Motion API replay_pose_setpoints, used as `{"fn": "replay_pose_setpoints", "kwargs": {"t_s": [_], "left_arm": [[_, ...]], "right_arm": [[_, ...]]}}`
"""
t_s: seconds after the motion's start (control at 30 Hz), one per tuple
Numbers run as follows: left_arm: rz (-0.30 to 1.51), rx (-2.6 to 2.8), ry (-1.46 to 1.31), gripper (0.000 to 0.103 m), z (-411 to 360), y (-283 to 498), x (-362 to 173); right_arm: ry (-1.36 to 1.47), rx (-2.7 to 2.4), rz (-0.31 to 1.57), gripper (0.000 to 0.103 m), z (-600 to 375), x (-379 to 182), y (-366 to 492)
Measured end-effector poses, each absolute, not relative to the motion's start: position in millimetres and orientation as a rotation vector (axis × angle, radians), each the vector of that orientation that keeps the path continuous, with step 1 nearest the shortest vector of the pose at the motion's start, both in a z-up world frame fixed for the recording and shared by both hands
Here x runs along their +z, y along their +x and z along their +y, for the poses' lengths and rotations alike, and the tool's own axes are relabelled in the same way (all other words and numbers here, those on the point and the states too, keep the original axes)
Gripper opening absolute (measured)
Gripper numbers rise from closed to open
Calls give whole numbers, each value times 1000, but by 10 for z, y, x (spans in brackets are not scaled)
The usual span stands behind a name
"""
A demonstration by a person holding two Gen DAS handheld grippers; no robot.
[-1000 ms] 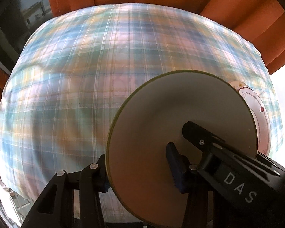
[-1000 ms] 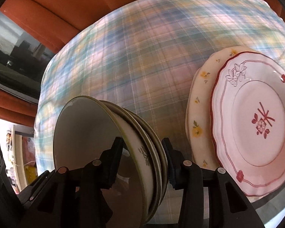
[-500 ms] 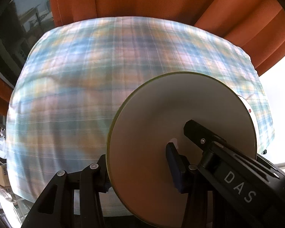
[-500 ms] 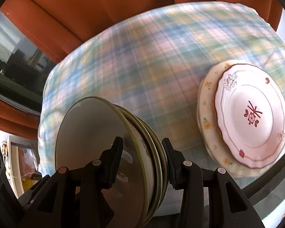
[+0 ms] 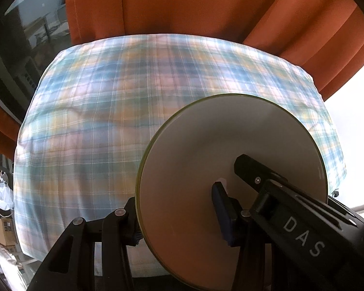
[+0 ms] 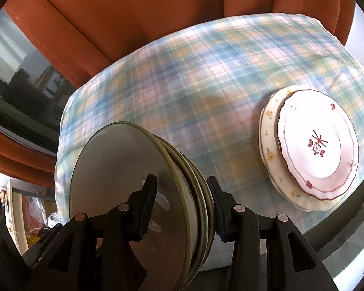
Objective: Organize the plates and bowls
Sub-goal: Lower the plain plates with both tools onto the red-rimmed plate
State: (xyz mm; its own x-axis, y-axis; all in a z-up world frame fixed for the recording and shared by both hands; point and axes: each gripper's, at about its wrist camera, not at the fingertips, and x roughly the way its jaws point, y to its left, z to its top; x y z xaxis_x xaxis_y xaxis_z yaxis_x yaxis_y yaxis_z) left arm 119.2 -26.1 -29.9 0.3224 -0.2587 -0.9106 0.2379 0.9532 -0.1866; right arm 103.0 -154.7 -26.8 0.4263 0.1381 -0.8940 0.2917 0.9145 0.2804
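Both grippers clamp one stack of green-rimmed bowls (image 6: 138,194) from opposite sides, held on edge at lower left of the right wrist view, clear of the plaid tablecloth (image 6: 206,77). The right gripper (image 6: 182,198) pinches it; so does the left gripper (image 5: 174,208). Keep both hands level and matched, or the stack may shear. Bowls: three rims, perhaps four. Flat at right: two stacked plates (image 6: 315,145).

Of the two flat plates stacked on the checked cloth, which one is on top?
The white plate with the dark red rim and red flower motif lies on top; the cream plate with small yellow flowers lies underneath, showing only its rim.
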Motion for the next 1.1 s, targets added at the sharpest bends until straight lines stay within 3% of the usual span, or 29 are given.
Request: {"fn": "replay_pose_setpoints", "kwargs": {"t_s": [1.1], "left_arm": [[1156,-182,-116,47,-1909,1044,-268]], "right_arm": [[334,63,1128,46,-3118,-192,1077]]}}
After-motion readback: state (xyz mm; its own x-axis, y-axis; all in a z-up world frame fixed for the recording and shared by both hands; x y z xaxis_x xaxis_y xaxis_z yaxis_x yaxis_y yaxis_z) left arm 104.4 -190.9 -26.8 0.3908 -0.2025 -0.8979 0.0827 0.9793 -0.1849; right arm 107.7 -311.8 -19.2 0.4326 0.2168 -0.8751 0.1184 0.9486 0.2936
